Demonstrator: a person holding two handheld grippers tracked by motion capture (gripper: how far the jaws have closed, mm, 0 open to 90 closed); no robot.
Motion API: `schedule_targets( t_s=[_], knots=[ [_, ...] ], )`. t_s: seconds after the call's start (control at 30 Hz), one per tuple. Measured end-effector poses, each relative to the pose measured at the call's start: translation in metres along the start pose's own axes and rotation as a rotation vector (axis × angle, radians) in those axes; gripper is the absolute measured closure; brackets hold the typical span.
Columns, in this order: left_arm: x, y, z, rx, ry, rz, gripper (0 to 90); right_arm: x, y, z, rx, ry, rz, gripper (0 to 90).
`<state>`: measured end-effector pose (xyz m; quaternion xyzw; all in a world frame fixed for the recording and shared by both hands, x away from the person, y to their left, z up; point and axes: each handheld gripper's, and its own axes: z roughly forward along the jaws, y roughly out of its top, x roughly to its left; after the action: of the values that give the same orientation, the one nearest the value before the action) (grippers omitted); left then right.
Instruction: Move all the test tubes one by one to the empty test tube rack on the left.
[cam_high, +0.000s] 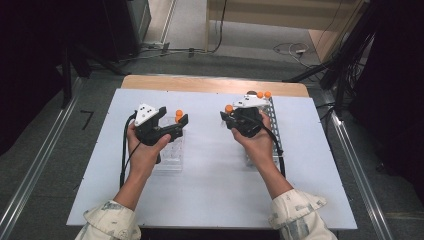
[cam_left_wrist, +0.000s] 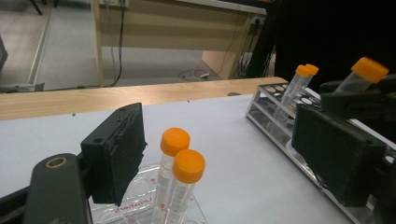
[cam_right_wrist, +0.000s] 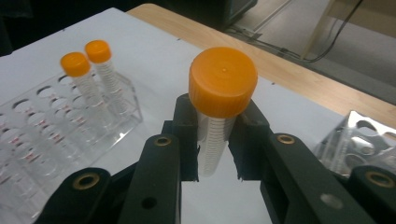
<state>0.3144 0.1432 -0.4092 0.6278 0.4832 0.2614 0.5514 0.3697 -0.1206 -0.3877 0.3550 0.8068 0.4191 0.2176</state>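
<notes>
Over the white table (cam_high: 210, 200) we hold one tool in each hand, forearms coming in from the near edge and angling slightly toward each other. Our right tool (cam_high: 226, 116) sits above the middle-right of the table, just left of the metal rack (cam_high: 272, 125), with the hand wrapped round its body and the wrist bent so the jaws point left. Its jaws pinch a clear tube with an orange cap (cam_right_wrist: 219, 116) just under the cap, the tube held upright above the table surface. Two more orange-capped tubes (cam_left_wrist: 301, 84) stand at the far end of the metal rack. Our left tool (cam_high: 175, 124) hovers over the clear plastic rack (cam_high: 170, 157) on the left side of the table, fingers curled round the grip, its jaws spread wide with nothing pressed between them. Two capped tubes (cam_left_wrist: 180, 172) stand upright in that clear rack, between the spread jaws as the left gripper view looks along them.
</notes>
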Motion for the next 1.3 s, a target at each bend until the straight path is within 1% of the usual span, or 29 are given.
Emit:
schedule_targets(
  t_s=[0.23, 0.27, 0.37, 0.53, 0.7, 0.87, 1.07, 1.3],
  knots=[
    [-0.008, 0.002, -0.001, -0.001, -0.029, 0.014, 18.6, 0.022, -0.005, 0.009, 0.021, 0.068, -0.032, 72.0],
    [-0.009, 0.002, -0.001, -0.001, -0.038, 0.015, 18.6, 0.025, -0.005, 0.01, 0.024, 0.078, -0.036, 72.0],
    [-0.014, 0.002, 0.0, 0.006, -0.06, 0.026, 18.6, 0.034, -0.006, 0.014, 0.039, 0.097, -0.049, 72.0],
    [-0.022, 0.001, 0.002, 0.014, -0.095, 0.044, 19.7, 0.044, -0.007, 0.019, 0.048, 0.12, -0.063, 72.1],
    [-0.029, -0.002, 0.005, 0.028, -0.127, 0.06, 20.8, 0.051, -0.01, 0.023, 0.052, 0.142, -0.063, 72.1],
    [-0.034, -0.004, 0.008, 0.046, -0.144, 0.075, 22.7, 0.056, -0.012, 0.026, 0.053, 0.16, -0.068, 72.0],
    [-0.036, -0.007, 0.011, 0.065, -0.163, 0.092, 24.4, 0.063, -0.012, 0.026, 0.052, 0.18, -0.067, 72.0],
    [-0.035, -0.009, 0.012, 0.078, -0.172, 0.093, 27.6, 0.067, -0.013, 0.026, 0.045, 0.195, -0.071, 72.0]
  ],
)
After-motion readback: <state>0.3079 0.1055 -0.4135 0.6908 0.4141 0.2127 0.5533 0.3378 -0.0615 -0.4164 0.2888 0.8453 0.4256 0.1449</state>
